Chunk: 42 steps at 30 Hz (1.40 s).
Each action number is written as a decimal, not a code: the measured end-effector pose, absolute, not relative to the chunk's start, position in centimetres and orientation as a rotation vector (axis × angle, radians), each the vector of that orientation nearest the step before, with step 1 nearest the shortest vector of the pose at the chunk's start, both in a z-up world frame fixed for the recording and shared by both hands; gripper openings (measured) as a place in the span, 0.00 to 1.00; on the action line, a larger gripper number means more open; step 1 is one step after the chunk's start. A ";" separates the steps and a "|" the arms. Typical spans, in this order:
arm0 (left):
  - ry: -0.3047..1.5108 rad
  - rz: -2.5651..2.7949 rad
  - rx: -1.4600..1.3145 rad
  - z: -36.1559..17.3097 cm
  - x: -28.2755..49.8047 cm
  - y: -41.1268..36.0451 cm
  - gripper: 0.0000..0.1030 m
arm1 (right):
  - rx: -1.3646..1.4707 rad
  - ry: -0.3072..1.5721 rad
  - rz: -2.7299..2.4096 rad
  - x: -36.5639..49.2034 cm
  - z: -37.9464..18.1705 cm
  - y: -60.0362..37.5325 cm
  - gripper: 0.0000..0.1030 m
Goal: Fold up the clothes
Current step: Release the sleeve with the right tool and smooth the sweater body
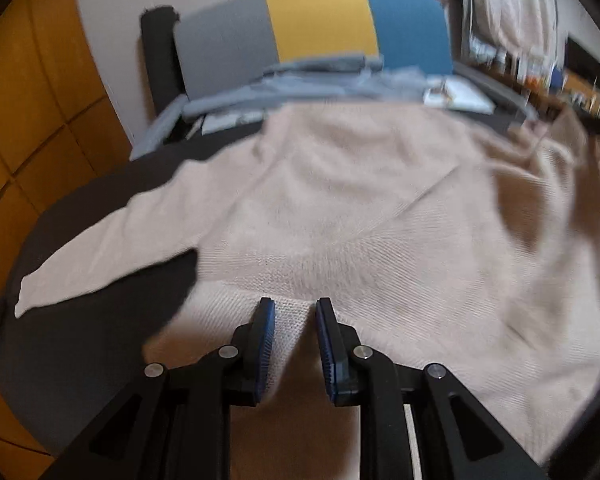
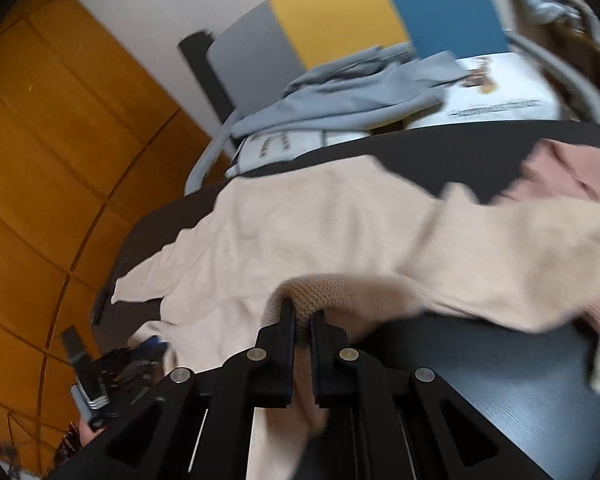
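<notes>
Right, I see the beige sweater (image 1: pixel 339 200) spread across the dark worktop (image 1: pixel 80 340), body running away from me, one sleeve (image 1: pixel 100 260) stretched out flat to the left and the near hem hanging over the front edge. Left tongs (image 1: pixel 295 312) sit narrow with knit between the blue pads, looks pinched but I can't tell for sure; right tongs (image 2: pixel 303 316) are nearly closed on the ribbed edge (image 2: pixel 323 288), lifted. Both grips sit on the near edge, so I judge any fold runs away from me.
</notes>
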<state>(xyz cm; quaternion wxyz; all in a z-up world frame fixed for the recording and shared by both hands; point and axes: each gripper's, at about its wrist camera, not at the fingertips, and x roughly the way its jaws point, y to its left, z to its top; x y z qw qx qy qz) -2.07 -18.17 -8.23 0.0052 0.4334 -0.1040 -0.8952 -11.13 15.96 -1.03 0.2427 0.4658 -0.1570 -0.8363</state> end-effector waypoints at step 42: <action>-0.218 -2.759 1.380 -9.3 -3.4 -18.3 0.20 | 1.223 -0.415 -2.170 -1.8 -6.7 16.2 0.06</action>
